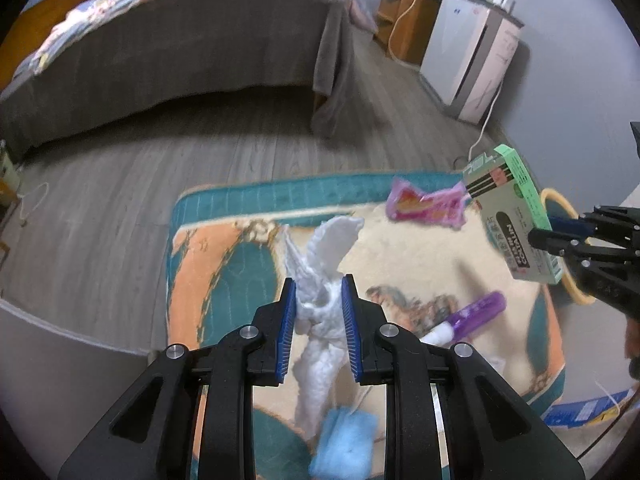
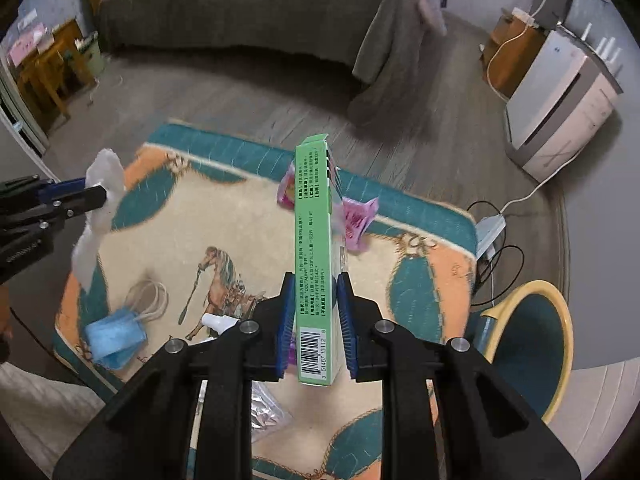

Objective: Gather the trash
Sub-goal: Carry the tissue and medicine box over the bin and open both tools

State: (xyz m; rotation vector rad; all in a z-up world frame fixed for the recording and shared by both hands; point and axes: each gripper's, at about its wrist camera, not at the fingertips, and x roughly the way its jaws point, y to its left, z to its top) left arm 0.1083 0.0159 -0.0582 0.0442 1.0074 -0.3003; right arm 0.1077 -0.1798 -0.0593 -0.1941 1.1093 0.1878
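Note:
My left gripper (image 1: 319, 285) is shut on a crumpled white tissue (image 1: 334, 240), which hangs above the patterned rug (image 1: 224, 248). In the right wrist view the left gripper (image 2: 100, 194) appears at the left edge with the tissue (image 2: 102, 172). My right gripper (image 2: 316, 280) is shut on a long green carton (image 2: 314, 220), held upright over the rug (image 2: 420, 264). The left wrist view shows the carton (image 1: 508, 200) at the right, pinched by the right gripper (image 1: 538, 236). On the rug lie a pink wrapper (image 2: 358, 220), a blue face mask (image 2: 114, 336) and a purple tube (image 1: 476, 312).
A teal bin with a yellow rim (image 2: 528, 344) stands beside the rug's right edge. A clear plastic wrapper (image 2: 264, 404) lies near the rug's front. A grey-covered bed (image 2: 248, 12) fills the back, with a white appliance (image 2: 560, 108) and a power strip with cables (image 2: 490, 228) at the right.

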